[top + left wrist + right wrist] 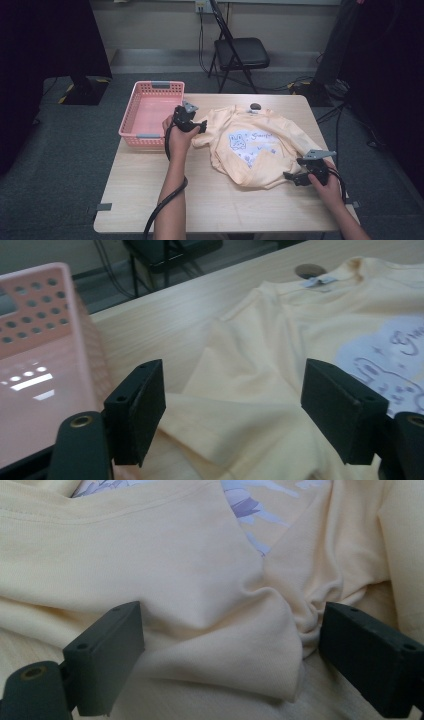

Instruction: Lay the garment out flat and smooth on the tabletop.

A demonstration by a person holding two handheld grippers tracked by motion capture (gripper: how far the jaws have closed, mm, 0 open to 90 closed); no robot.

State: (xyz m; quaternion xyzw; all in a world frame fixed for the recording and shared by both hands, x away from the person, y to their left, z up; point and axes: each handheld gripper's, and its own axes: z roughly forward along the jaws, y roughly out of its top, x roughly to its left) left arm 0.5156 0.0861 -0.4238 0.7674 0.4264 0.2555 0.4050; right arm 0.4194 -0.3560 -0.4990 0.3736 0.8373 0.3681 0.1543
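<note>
Both grippers are on the yellow T-shirt point(255, 145) spread mid-table beside the pink basket point(150, 112), left gripper point(196, 126) gaping wide around the sleeve, right gripper point(295, 176) also open, straddling the bunched hem, seemingly ready to fold.

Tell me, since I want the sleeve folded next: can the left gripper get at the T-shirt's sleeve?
Probably yes: the left gripper stands open right over the yellow T-shirt's sleeve, with nothing between them.

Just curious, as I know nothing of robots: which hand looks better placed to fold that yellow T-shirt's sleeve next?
Probably the left hand-held gripper: its open jaws straddle the T-shirt's sleeve. The right hand-held gripper sits at the hem.
</note>
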